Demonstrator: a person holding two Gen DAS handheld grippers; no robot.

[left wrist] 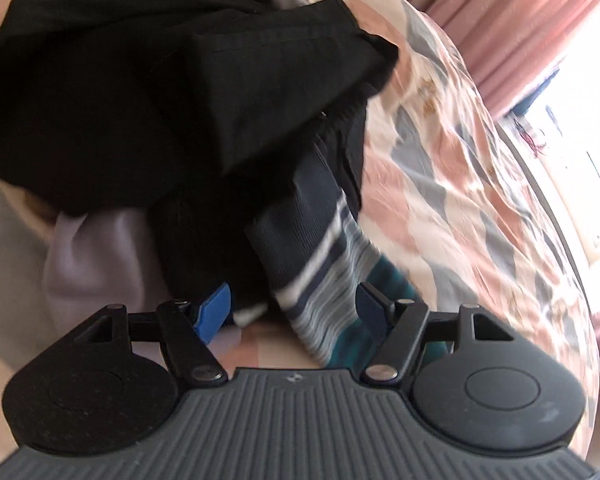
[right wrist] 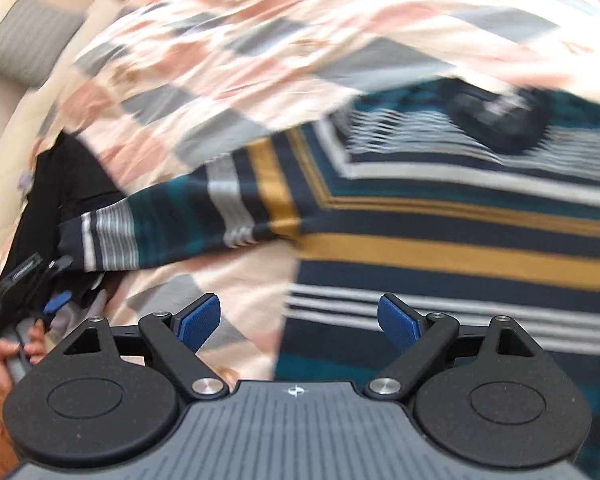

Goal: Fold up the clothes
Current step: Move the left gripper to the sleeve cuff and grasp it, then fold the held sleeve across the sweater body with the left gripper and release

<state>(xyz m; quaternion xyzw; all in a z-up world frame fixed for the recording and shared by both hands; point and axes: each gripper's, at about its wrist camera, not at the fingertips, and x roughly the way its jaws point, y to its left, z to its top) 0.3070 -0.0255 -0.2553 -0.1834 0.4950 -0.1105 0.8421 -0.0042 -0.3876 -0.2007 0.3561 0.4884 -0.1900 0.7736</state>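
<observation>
Two grippers are mine, one in each hand, both angled down at a bed covered by a patchwork quilt (right wrist: 227,52) in pink, grey and cream. In the left wrist view pink curtains (left wrist: 512,20) hang at two o'clock beside a bright window (left wrist: 580,120). In the right wrist view a grey striped cushion (right wrist: 23,40) lies at ten o'clock on a cream surface.

The striped sweater (right wrist: 440,220), banded in navy, teal, mustard and white, lies spread flat on the quilt from the centre out to three o'clock, with one sleeve (right wrist: 159,228) reaching toward nine o'clock. A heap of black clothing (left wrist: 139,92) fills the left wrist view from nine to twelve o'clock, with a pale lilac garment (left wrist: 99,256) under its lower edge at eight o'clock.

My left gripper (left wrist: 293,306) stands partly open over the sleeve's cuff; the cuff lies between the blue pads, which do not press on it. My right gripper (right wrist: 300,322) stands wide open above the sweater's left edge, holding nothing. My left hand (right wrist: 15,354) shows at eight o'clock in the right wrist view, wrapped round its handle.
</observation>
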